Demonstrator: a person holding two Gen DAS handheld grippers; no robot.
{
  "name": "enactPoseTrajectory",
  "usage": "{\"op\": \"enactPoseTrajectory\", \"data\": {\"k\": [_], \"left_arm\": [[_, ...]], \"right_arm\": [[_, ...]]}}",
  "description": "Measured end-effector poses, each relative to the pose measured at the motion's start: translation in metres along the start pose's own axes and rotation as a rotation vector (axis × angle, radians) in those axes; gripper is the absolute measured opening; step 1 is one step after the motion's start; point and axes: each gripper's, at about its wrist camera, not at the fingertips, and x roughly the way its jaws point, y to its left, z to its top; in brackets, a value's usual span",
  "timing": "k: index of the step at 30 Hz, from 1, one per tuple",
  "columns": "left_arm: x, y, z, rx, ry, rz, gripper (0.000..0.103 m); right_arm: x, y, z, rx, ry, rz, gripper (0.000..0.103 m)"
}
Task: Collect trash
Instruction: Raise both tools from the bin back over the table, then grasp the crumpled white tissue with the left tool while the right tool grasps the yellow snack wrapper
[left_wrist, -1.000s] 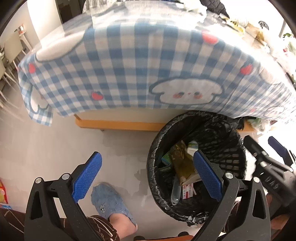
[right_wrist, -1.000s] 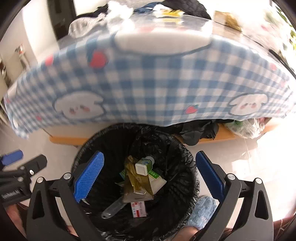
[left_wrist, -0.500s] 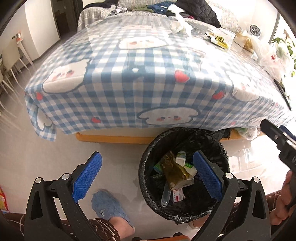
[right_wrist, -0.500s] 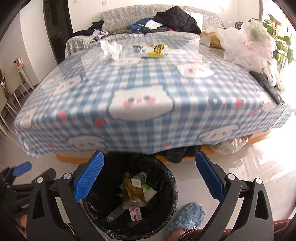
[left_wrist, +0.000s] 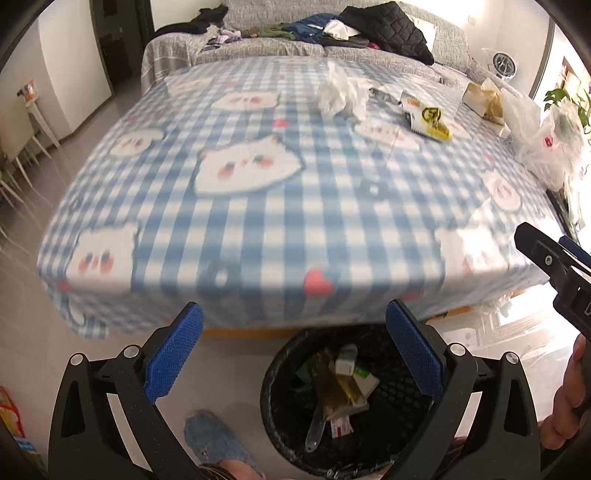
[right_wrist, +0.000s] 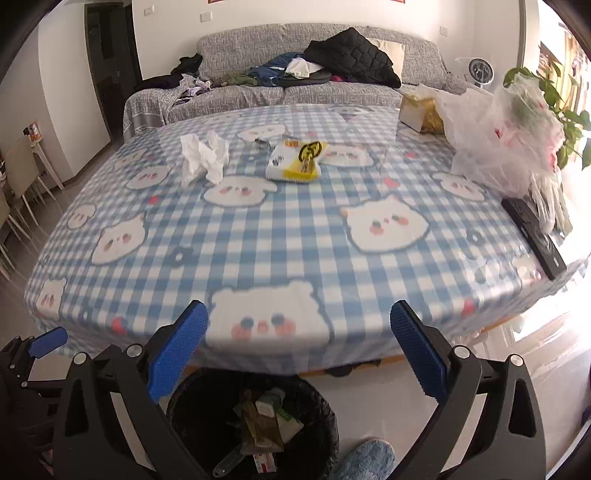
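A black bin (left_wrist: 400, 424) (right_wrist: 325, 424) lined with a black bag stands on the floor by the table's near edge, with wrappers, a small bottle and a plastic tube inside. On the blue checked tablecloth (left_wrist: 258, 221) (right_wrist: 295, 240) lie crumpled white tissue (left_wrist: 341, 94) (right_wrist: 203, 157) and a yellow-and-white snack wrapper (left_wrist: 426, 114) (right_wrist: 297, 160) toward the far side. My left gripper (left_wrist: 293, 354) is open and empty above the bin. My right gripper (right_wrist: 299, 354) is open and empty too, over the table's near edge.
A clear plastic bag (right_wrist: 506, 144), a tissue box (right_wrist: 417, 109) and a black remote (right_wrist: 533, 236) sit along the table's right side. A grey sofa (right_wrist: 240, 62) piled with clothes stands behind. A blue slipper (left_wrist: 214, 443) is on the floor beside the bin.
Both grippers have risen and tilted up from over the bin, so the tabletop and its trash have come into view. Both stayed open and empty.
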Motion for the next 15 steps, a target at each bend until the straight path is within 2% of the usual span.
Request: {"op": "enactPoseTrajectory", "data": {"k": [8,15], "left_arm": [[0.004,-0.006,0.06,0.0,-0.038,0.027,0.097],[0.02,-0.013,0.105,-0.005,-0.043,0.016,0.097]], "right_arm": [[0.023,-0.006,0.055,0.007,0.0,0.013,0.095],[0.048,-0.013,0.095,-0.01,0.003,0.013,0.095]]}}
